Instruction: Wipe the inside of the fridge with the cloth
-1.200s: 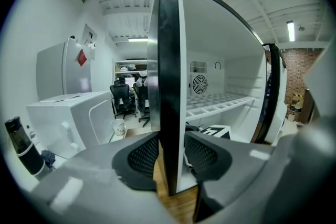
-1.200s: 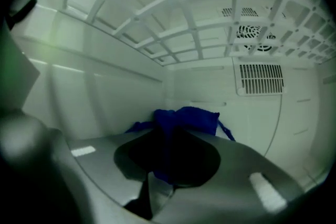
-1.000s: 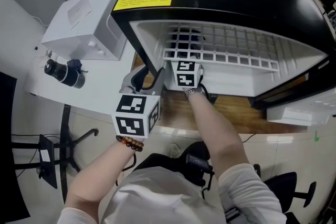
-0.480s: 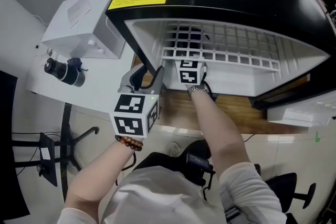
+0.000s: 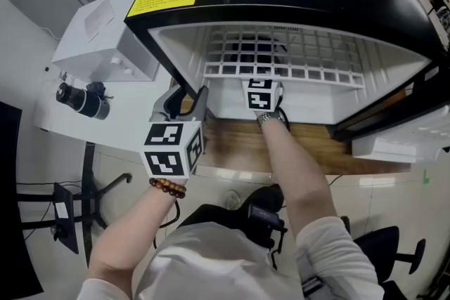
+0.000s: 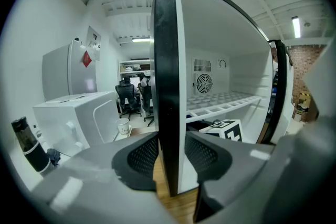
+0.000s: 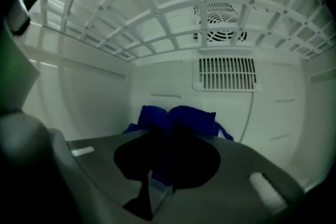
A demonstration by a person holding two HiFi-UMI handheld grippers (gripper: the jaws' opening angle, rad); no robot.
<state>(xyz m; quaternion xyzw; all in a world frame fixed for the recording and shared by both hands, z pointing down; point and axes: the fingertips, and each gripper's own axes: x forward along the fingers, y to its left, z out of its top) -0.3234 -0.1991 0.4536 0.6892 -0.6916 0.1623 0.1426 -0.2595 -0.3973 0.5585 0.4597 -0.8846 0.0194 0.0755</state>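
You wear a white short-sleeved shirt (image 5: 211, 260) at six o'clock, a brown beaded bracelet (image 5: 167, 187) at seven o'clock, and a metal wristwatch (image 5: 271, 119) near centre.

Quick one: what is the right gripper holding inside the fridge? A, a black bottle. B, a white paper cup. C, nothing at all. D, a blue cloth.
D: the right gripper view shows the right gripper with its jaws closed on a bunched blue cloth, below the white wire shelf.

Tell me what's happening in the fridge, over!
Left gripper clamped on the fridge wall. Right gripper inside, under the shelf, shut on the blue cloth. Nothing in the way.
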